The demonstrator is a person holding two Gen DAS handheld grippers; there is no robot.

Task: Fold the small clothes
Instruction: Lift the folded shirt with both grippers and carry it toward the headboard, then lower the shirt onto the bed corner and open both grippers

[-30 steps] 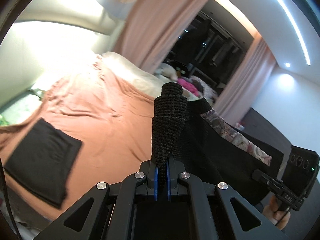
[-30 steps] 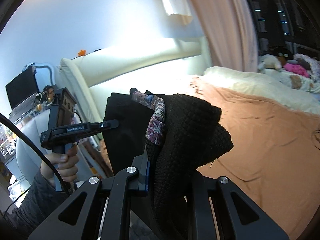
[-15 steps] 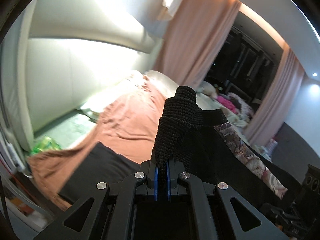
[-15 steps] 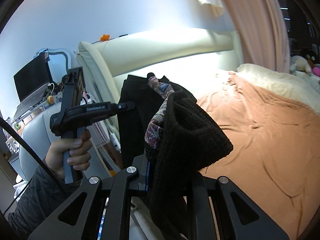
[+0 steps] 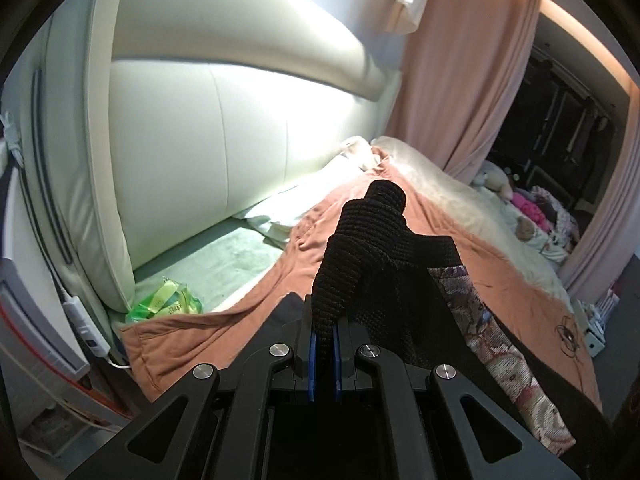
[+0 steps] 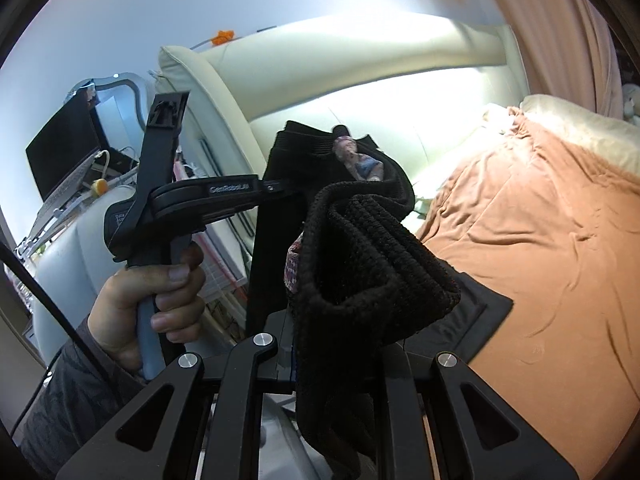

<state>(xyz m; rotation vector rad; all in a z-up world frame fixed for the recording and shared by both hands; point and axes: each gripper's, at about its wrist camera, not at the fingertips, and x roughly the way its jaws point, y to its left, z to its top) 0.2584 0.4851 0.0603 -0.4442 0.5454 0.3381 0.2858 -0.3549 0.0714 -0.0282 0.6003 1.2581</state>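
Glaring headboard (image 5: 224, 128), dim foreground, fisheye-warped dark corners

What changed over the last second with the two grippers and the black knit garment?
Both grippers swung with the black knit garment toward the cream headboard end of the bed: the flat black cloth that lay off to the left a second ago is now right beneath them. Nothing was released. The left gripper and the right gripper stayed clamped on it.
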